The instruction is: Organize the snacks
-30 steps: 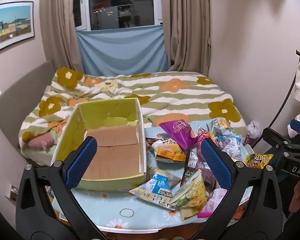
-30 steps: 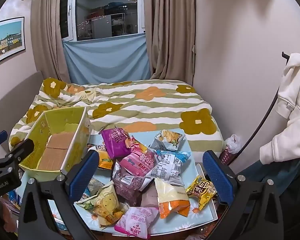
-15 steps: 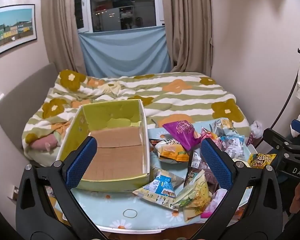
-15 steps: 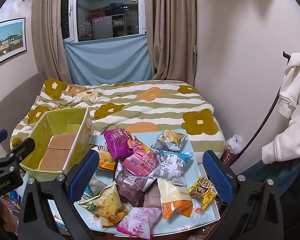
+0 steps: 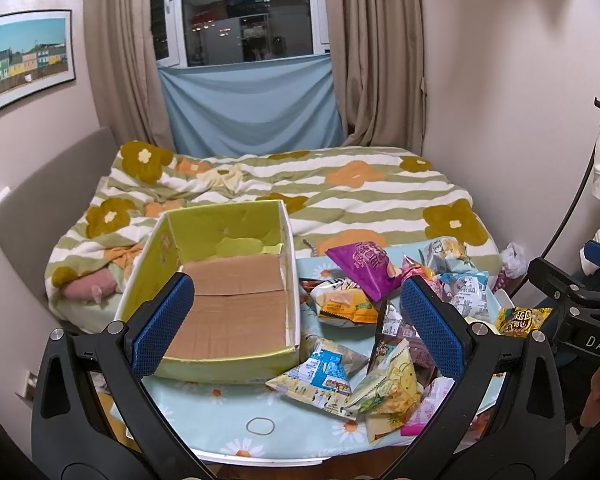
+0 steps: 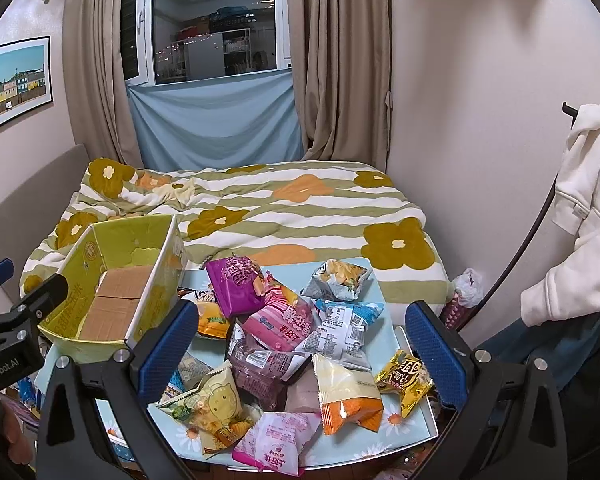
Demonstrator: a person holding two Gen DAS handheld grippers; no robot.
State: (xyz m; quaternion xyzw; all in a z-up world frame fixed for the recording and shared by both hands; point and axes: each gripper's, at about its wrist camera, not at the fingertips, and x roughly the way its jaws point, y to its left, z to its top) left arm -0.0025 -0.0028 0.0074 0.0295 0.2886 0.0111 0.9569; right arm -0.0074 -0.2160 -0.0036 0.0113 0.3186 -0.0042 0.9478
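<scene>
A yellow-green cardboard box with a bare brown floor stands on the left of a small table covered with a light blue daisy cloth. Several snack packets lie heaped to its right: a purple bag, a pink one, an orange-and-white one, a gold one, a blue-and-white one. My left gripper hangs open above the box's front right corner. Over the heap my right gripper is open too. Neither holds anything.
Behind the table is a bed with a striped, flowered duvet, with curtains and a window at the far wall. A white garment hangs on a rack at the right. A rubber band lies on the cloth near the front edge.
Both grippers have tilted up and drawn back slightly, so the table and box sit lower in each view. Both stay open; no packet has moved.
</scene>
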